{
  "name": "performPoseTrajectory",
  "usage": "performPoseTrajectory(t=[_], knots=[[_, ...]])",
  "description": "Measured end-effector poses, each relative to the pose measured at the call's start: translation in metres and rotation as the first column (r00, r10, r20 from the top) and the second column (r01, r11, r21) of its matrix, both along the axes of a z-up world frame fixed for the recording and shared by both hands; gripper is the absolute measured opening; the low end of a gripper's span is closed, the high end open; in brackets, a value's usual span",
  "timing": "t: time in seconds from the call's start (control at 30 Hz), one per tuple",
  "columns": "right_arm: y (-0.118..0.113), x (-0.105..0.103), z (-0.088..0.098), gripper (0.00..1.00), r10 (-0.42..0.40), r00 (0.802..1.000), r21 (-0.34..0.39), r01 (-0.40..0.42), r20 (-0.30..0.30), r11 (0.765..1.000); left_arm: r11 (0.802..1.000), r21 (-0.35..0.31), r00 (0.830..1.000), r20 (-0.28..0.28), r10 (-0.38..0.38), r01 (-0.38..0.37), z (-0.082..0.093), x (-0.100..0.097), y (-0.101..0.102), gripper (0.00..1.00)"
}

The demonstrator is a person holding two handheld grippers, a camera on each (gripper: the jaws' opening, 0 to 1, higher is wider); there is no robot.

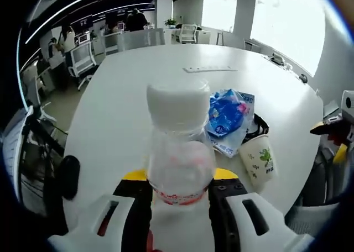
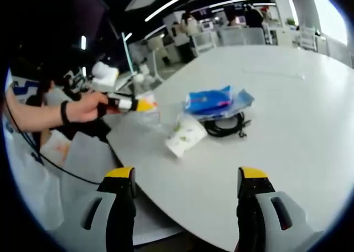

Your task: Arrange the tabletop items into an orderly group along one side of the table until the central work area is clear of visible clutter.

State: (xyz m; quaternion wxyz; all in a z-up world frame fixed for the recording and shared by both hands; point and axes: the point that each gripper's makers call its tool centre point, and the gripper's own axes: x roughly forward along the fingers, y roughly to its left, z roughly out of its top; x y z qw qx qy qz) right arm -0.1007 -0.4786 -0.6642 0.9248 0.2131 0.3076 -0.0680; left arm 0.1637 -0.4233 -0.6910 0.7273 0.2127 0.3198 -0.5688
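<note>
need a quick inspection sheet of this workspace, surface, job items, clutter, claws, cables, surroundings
surface: white table, mostly bare away from its near edge.
job's things: clear bottle with a white cap, between the left claw's jaws; paper cup lying on its side; blue packet on a clear bag.
clutter: flat white strip far out on the table.
grippers: left claw shut on the bottle; right claw open, holding nothing, over the table edge.
cables: black cable coil under the packet; thin black lead hanging near the person's arm.
surroundings: open office with desks, chairs, people at the back, bright windows.
</note>
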Motion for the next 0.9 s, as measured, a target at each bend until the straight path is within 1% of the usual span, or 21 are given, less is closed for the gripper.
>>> performPoseTrajectory(t=[0.03, 0.27, 0.43, 0.6, 0.9], knots=[[0.0, 0.0, 0.0, 0.74, 0.0, 1.0, 0.0, 0.0, 0.0, 1.0, 1.0, -0.016, 1.0, 0.004, -0.005, 0.005, 0.0, -0.001, 0.001, 0.39], [0.005, 0.0, 0.001, 0.74, 0.0, 1.0, -0.003, 0.0, 0.004, 1.0, 1.0, -0.027, 0.999, 0.038, -0.012, 0.013, -0.002, -0.006, 0.014, 0.39], [0.01, 0.001, 0.0, 0.74, 0.012, 1.0, -0.003, -0.012, 0.009, 1.0, 0.999, -0.03, 0.998, 0.062, -0.011, 0.013, -0.003, -0.009, 0.018, 0.39], [0.012, 0.001, -0.001, 0.74, 0.034, 0.999, -0.007, -0.034, 0.008, 0.999, 0.999, -0.042, 0.997, 0.071, 0.037, -0.034, -0.002, -0.008, 0.018, 0.39], [0.005, -0.004, -0.001, 0.74, 0.041, 0.999, -0.013, -0.041, 0.009, 0.999, 0.992, -0.051, 0.99, 0.079, 0.12, -0.116, -0.003, -0.006, 0.019, 0.38]])
